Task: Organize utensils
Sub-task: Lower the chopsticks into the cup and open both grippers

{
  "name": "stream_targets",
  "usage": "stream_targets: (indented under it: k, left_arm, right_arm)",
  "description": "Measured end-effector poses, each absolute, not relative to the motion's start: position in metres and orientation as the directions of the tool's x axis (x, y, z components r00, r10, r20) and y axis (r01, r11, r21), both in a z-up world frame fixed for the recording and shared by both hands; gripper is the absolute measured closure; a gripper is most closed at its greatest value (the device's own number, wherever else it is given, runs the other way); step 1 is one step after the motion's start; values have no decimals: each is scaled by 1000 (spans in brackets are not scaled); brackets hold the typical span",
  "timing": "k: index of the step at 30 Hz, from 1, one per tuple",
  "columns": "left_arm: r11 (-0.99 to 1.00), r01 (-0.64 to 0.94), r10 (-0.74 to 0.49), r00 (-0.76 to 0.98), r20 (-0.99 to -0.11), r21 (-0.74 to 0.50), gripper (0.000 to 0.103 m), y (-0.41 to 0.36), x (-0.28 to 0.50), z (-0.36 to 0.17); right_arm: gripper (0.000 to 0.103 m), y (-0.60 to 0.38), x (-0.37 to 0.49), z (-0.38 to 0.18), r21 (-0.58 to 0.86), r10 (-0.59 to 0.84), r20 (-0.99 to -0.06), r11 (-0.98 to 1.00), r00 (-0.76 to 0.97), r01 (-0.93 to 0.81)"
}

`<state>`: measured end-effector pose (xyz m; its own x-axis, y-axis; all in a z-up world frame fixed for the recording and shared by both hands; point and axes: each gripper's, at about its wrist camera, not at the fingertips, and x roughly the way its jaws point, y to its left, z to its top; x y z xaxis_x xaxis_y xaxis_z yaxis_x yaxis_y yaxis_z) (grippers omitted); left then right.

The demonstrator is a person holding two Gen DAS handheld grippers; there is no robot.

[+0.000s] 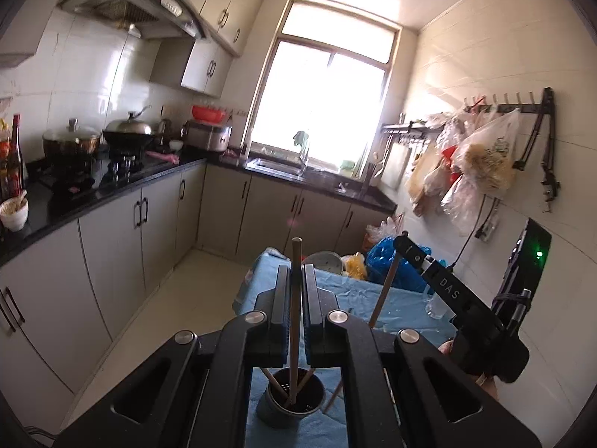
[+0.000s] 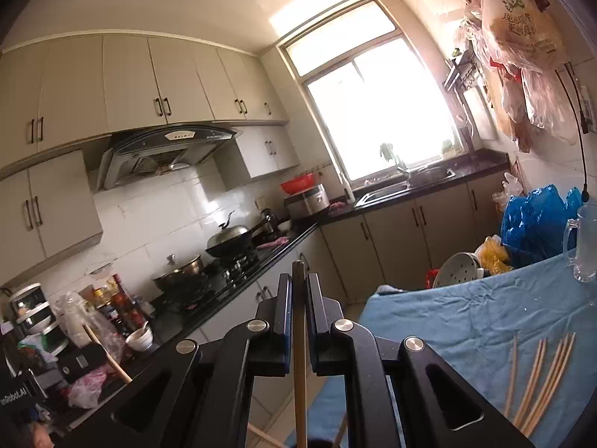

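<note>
both grippers, left (image 1: 296,283) and right (image 2: 298,298), clamp a chopstick (image 1: 296,298) each; thin sticks could slip, missing near cup (image 1: 291,403).

The letters "DAS" stand in pale print on the black body of the right claw (image 1: 399,246), seen at the right of the left wrist view. In the right wrist view, a translucent plastic bag (image 2: 522,26) hanging at the upper right carries dark green Chinese characters under a small printed figure; they read roughly as "现包现煮" with a second line below that is too distorted to make out. At the lower left edge of the same view, white letters "nRobot.AI" run along a black device (image 2: 15,395), with the start cut off. The range hood (image 2: 175,142) bears a small panel whose marks are too tiny to read.
</note>
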<state>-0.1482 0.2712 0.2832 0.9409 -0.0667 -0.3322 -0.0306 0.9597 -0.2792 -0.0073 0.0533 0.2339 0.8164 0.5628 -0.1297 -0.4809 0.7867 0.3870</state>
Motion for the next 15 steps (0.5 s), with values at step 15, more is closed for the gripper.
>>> stream_targets:
  k: [15]
  left_arm:
    - [947,-49,-123,858,-499,-318,98,266,-94,220]
  right_arm:
    - [95,82,20,174,280,504,-246,855,828,-437]
